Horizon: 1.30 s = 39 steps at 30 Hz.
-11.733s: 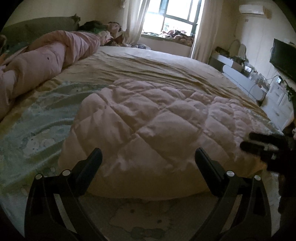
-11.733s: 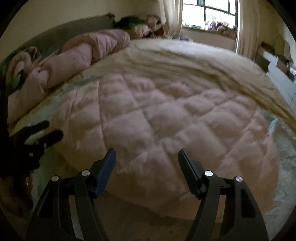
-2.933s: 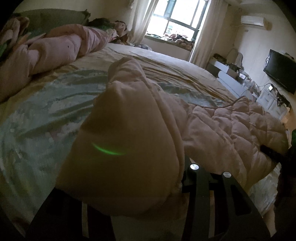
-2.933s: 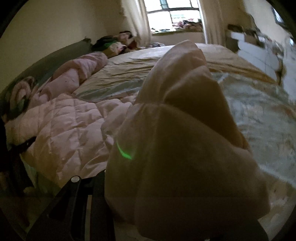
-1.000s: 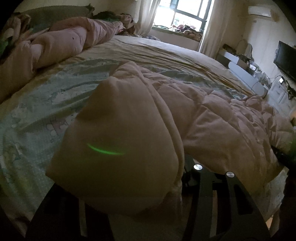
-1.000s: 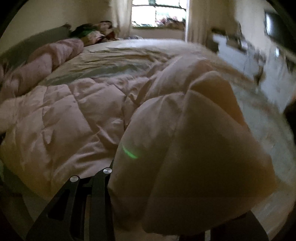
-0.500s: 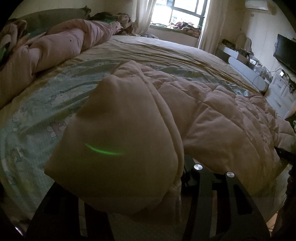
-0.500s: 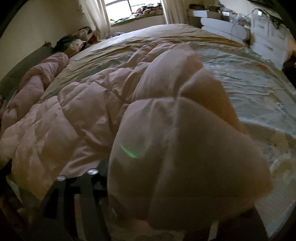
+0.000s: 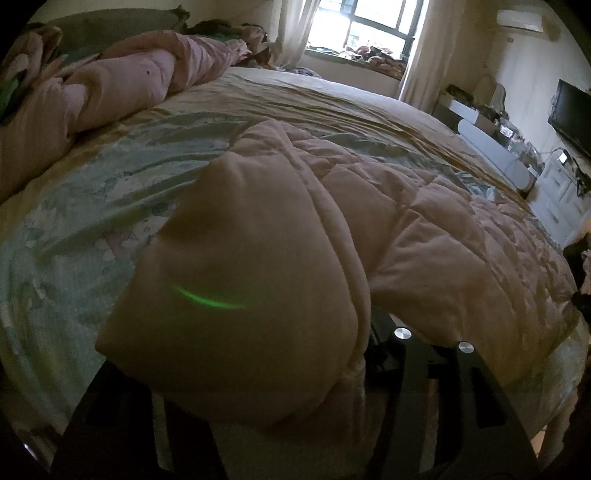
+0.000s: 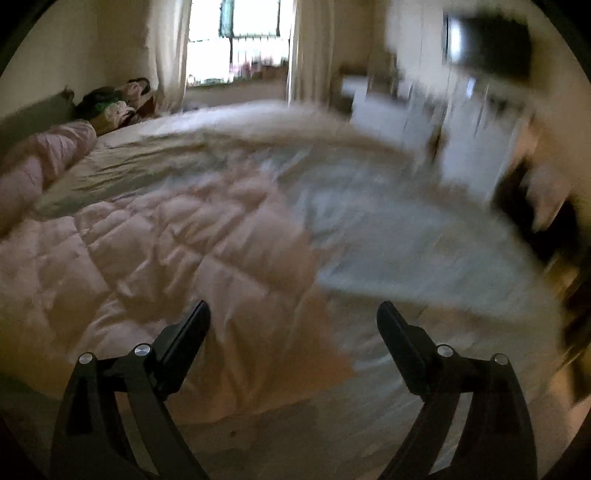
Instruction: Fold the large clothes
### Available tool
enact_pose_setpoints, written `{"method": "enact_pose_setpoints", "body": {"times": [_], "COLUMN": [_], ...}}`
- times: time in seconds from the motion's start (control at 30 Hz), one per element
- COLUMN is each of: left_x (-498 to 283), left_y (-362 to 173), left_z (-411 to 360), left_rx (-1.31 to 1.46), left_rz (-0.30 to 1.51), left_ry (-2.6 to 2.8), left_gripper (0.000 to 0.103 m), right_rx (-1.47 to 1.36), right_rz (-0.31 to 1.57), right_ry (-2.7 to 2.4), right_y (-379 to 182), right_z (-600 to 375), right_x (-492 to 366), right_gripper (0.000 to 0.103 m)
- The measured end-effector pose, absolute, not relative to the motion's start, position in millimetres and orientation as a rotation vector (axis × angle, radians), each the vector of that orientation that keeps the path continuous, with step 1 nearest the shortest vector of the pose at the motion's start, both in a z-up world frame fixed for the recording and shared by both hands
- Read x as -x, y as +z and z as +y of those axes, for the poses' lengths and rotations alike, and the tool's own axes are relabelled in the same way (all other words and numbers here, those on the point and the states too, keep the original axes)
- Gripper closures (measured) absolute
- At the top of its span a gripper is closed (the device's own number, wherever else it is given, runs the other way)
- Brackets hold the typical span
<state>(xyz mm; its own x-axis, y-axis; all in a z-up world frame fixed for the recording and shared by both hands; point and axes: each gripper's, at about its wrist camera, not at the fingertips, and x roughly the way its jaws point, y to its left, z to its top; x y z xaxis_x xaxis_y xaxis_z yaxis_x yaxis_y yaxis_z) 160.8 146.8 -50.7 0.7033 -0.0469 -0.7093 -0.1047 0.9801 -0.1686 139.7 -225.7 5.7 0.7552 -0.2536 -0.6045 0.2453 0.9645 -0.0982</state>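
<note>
The jaws of the right gripper [image 10: 293, 314] stand wide apart and hold nothing, hanging just above the near right corner of the garment, while the jaws of the left gripper [image 9: 280, 369] are clamped on a thick bunched corner of it, so that the padded cloth billows up over them and hides all but the dark right-hand finger [image 9: 388, 354] beneath. The bed [image 9: 92, 206] fills both views, its pale blue-green printed sheet bare to the left in the left wrist view and to the right in the right wrist view, with a tan cover further back. On it lies the pink quilted coat [image 9: 424, 229], puffy and stitched in diamond squares, crumpled rather than flat, spread across the near part of the bed; in the right wrist view it lies left of centre, its edge running down between the open jaws. A rolled pink duvet [image 9: 122, 85] sits at the far left by the headboard. Beyond it stands a bright window [image 9: 369, 26] with pale curtains, and a dark television [image 9: 572, 110] hangs at the far right. The right wrist view is smeared with motion on its right side.
</note>
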Motion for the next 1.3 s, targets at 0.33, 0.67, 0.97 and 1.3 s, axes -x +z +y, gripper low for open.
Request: {"method": "enact_pose_setpoints", "body": {"times": [0.33,0.67,0.97,1.3], "left_x": [-132.9,-60.0,-4.3,36.0], "left_y": [-44.1,11.6,31.1,26.6], "left_z": [154.7,149.0,126.8,104.2], "left_rx": [0.185,0.14,0.15,0.133], "left_rz": [0.78,0.641,0.603,0.584], "left_ry": [0.09,0.1,0.018,-0.018], "left_gripper": [0.028,0.009,0.009,0.009], "right_rx": [0.162,0.066,0.061,0.052], "right_rz": [0.869,0.648,0.551,0.536], "right_ry": [0.034,0.178,0.276,0.314], "right_y": [-44.2,35.2,66.0,53.4], "right_z": [-144.5,-133.8,-91.1,-67.8], "right_x": [-167.6,-98.9,-27.9,22.5], "right_gripper": [0.007,0.004,0.004,0.004]}}
